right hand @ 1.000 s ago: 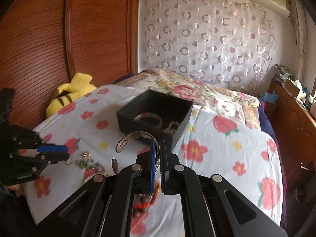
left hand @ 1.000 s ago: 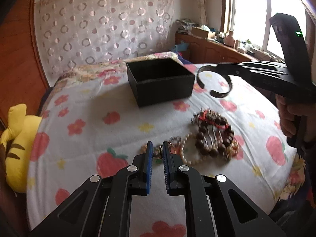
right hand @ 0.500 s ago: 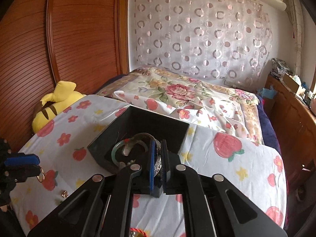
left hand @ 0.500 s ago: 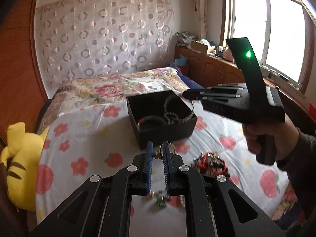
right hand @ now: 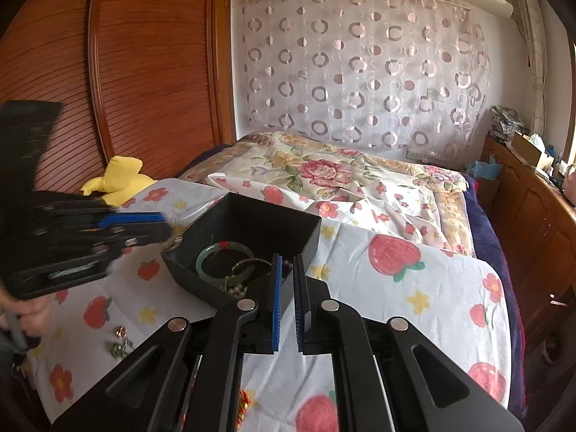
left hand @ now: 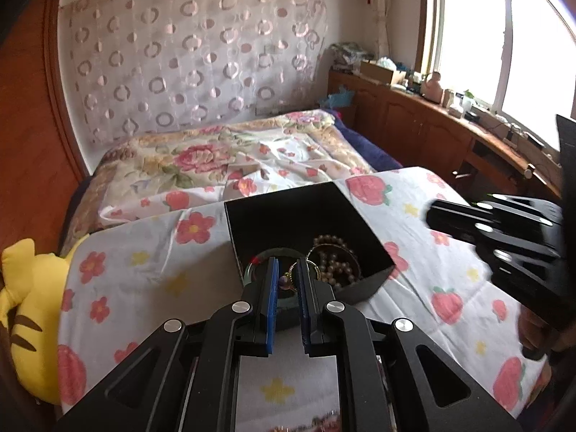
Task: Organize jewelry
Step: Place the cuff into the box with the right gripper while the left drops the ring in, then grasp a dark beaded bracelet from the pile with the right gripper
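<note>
Box: black open box on the strawberry-print sheet; the collecting place, rigid-walled, light enough, by judgement, to slide if knocked.
Left gripper: poised over the box's near edge; fingers narrowly apart, a small bead-like piece seen in the gap. Whether it is pinched or merely behind the fingers cannot be told.
Right gripper: at the box's near corner, fingers slightly apart, nothing visible between them.
Contents: green bangle, stiff, smooth, probably brittle; take it across the band, not by the edge. Bead strand, limp and free to slip; pinch one bead or a bunched loop.
Remaining: small pieces lie loose on the sheet near the left hand; light, tiny, liable to sink into soft bedding, so a fingertip pinch from above suits.
</note>
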`<state>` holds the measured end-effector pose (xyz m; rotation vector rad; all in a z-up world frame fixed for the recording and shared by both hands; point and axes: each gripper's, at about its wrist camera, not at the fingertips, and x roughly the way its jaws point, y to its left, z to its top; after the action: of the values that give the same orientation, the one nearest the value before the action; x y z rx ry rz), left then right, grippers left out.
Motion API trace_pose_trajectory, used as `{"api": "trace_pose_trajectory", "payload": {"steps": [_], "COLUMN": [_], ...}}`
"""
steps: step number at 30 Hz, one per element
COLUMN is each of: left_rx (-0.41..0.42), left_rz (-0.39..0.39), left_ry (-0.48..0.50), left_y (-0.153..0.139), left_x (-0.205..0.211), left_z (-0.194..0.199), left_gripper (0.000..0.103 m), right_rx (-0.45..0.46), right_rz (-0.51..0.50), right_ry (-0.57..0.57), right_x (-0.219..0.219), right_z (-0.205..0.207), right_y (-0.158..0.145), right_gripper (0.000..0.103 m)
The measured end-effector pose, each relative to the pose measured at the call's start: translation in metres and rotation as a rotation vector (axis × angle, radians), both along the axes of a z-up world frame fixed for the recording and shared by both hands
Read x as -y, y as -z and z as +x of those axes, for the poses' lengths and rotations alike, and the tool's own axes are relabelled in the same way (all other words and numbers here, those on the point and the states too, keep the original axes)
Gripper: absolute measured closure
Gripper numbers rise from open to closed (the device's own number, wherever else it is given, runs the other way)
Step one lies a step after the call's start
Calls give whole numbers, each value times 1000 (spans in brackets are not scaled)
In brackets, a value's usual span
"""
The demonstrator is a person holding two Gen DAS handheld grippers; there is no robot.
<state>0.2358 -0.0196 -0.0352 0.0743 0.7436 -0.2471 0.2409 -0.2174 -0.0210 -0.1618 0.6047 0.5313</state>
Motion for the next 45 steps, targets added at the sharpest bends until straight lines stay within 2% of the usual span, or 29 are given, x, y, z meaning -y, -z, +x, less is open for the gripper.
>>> {"api": "trace_pose_trajectory", "payload": {"steps": [5, 10, 11, 13, 15, 21, 22, 23, 27, 32, 33, 34, 36, 45], "left_rx": [-34, -46, -46, -32, -13, 49, 56, 66, 78, 59, 57, 55, 51, 40], "left_rz": [28, 38, 30, 25, 34, 40, 41, 43, 18, -41, -49, -56, -54, -81], "left_ry": [-22, -42, -40, -36, -33, -15, -15, -14, -18, -42, -48, -55, -61, -72], "left_y": [16, 23, 22, 18, 15, 7, 7, 8, 14, 26, 27, 29, 31, 39], "left_x": [6, 8, 8, 7, 7, 2, 1, -2, -12, -30, -32, -36, -39, -53], "left_z": [19, 21, 18, 11, 2, -46, -52, -62, -92, -117, -119, -122, -127, -144], "left_gripper": [94, 91, 88, 74, 69, 39, 28, 23, 13, 11, 11, 11, 11, 11], "right_rx": [3, -11, -13, -22, -37, -84, -92, -102, -133, -150, -149, -147, -144, -121], "right_rz": [21, 21, 19, 14, 20, 38, 39, 37, 21, 0, -8, -13, -27, -181], "right_ry": [-21, -43, -46, -52, -57, -61, -63, -67, -89, -133, -142, -146, -152, -134], "right_x": [11, 12, 13, 13, 14, 18, 18, 19, 14, -2, -6, -9, -15, -38], "right_z": [-18, -36, -40, -47, -53, -70, -72, -75, -85, -97, -99, -100, -104, -102], "right_y": [4, 15, 17, 23, 27, 42, 43, 47, 57, 63, 64, 65, 66, 72], "right_gripper": [95, 95, 95, 95, 95, 95, 95, 95, 90, 89, 84, 73, 67, 66]}}
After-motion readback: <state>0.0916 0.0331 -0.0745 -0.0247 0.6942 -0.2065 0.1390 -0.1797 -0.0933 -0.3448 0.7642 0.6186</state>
